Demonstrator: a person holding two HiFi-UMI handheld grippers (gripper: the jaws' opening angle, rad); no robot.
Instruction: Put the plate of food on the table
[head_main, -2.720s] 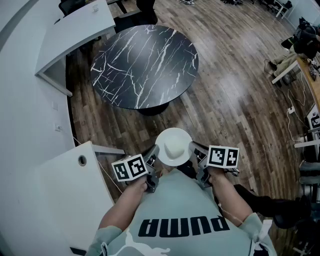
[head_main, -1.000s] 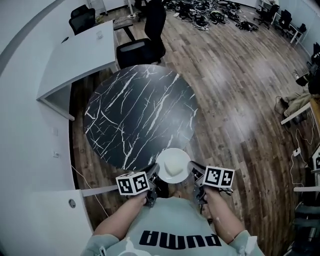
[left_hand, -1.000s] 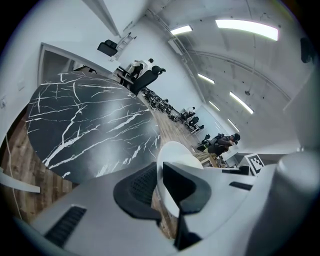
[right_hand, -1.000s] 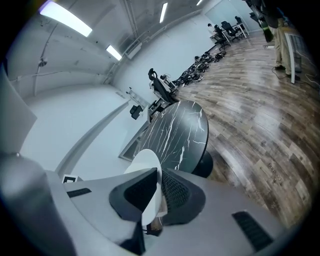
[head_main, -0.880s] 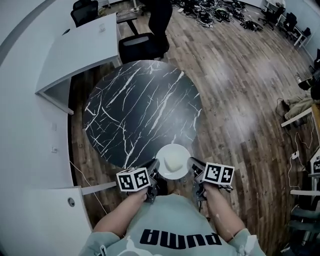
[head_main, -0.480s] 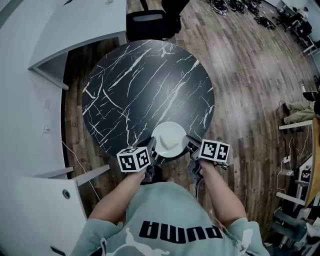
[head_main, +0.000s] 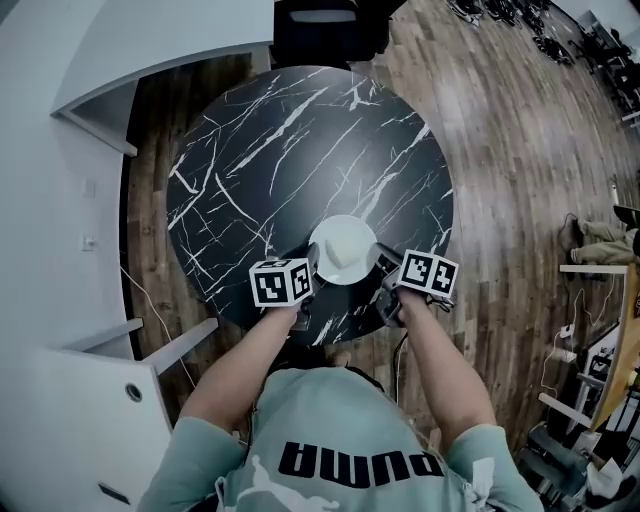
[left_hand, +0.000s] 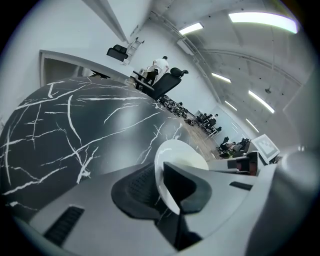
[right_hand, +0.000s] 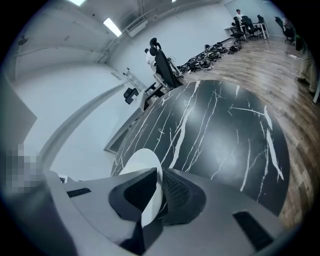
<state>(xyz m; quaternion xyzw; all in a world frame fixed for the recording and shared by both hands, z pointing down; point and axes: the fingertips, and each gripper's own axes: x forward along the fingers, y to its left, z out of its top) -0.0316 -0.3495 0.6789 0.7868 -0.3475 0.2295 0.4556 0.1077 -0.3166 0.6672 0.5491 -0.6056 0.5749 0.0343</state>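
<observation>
A little while ago the plate was hanging over the wooden floor, and the table was far up in the picture. Now the person is standing right at the table (head_main: 300, 150), and the plate (head_main: 343, 250) is sitting over the dark top, near the table's lower edge, in the middle of the head view. That likely means the walking part is nearly over and the next job is setting the plate down gently.

The left gripper (head_main: 308, 268) is pinching the plate's left rim. In the left gripper view its jaws (left_hand: 167, 187) are squeezing the thin white edge of the plate (left_hand: 180, 155), with the black table (left_hand: 75, 125) spreading out behind, toward the upper left. The right gripper (head_main: 383, 262) is pinching the other side. In the right gripper view its jaws (right_hand: 152, 197) are also clamping the white rim (right_hand: 142, 162), with the table (right_hand: 225, 130) filling the right side.

The plate is holding a pale lump of food in its middle. I cannot tell what food it is. I also cannot tell if the plate is touching the table yet.
</observation>
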